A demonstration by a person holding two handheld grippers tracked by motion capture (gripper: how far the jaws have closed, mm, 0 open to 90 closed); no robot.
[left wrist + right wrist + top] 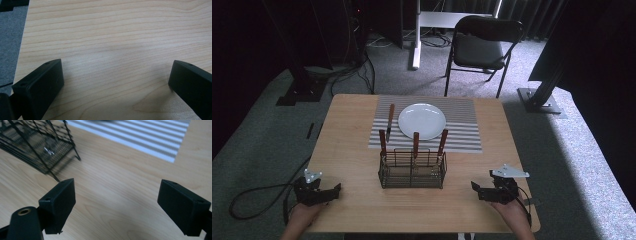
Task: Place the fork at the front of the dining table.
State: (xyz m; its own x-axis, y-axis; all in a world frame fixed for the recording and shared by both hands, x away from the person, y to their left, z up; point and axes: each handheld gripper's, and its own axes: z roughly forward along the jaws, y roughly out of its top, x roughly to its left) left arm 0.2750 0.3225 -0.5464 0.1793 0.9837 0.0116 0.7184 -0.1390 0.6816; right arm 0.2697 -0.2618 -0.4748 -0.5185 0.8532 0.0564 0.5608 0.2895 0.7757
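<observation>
A black wire caddy [412,169] stands mid-table with three wooden-handled utensils [415,144] upright in it. Behind it a white plate [422,120] lies on a grey striped placemat [460,125], and a wooden-handled knife [390,119] lies on the mat left of the plate. My left gripper [333,190] rests open on the table at the front left, jaws wide over bare wood [117,75]. My right gripper [477,190] rests open at the front right, with nothing between its jaws. In the right gripper view the caddy [35,142] stands to the left and the placemat [155,140] ahead.
The wooden table [352,150] has bare wood on both sides of the caddy. A black folding chair [479,47] stands beyond the far edge. Black stand bases [539,97] and cables [257,192] lie on the grey carpet around the table.
</observation>
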